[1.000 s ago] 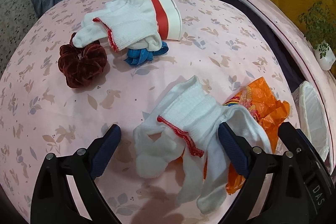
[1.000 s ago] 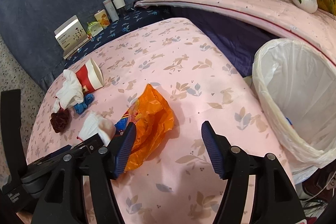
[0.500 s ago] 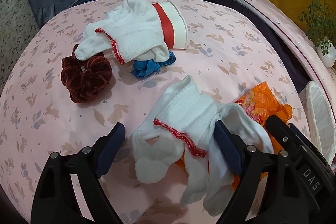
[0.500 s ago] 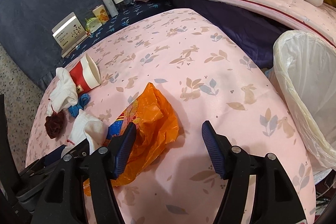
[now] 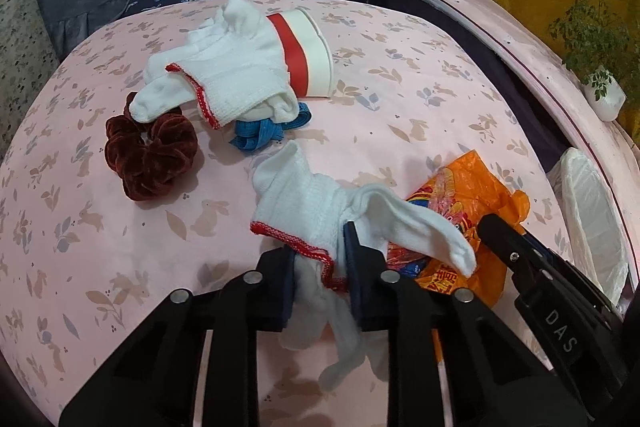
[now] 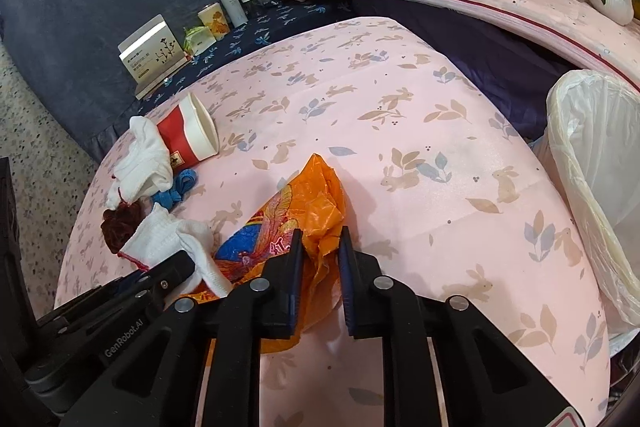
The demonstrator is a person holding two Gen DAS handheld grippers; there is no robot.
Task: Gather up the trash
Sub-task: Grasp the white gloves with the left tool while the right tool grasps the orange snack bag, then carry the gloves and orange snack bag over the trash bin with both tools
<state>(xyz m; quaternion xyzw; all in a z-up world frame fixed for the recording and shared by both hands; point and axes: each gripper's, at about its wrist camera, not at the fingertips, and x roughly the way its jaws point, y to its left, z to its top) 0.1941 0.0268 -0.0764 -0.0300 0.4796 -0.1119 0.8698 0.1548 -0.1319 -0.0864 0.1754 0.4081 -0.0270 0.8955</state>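
Both grippers, spread wide a second ago, have closed: left gripper (image 5: 320,251) clamps the nearer knit glove (image 5: 304,195) at its red-edged cuff; right gripper (image 6: 320,247), marked "GenRobot.AI", pinches the crinkled orange plastic bag (image 6: 316,199). Two white gloves lie on the pink rabbit-print cloth (image 6: 420,131); the second glove (image 5: 224,67) drapes one tipped red-banded paper cup (image 5: 308,51). One lined bin (image 6: 592,155) stands rightward.

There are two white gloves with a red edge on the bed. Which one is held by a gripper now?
The nearer white glove, beside the orange bag: the left gripper is shut on its cuff. The other glove lies free against the red and white cup.
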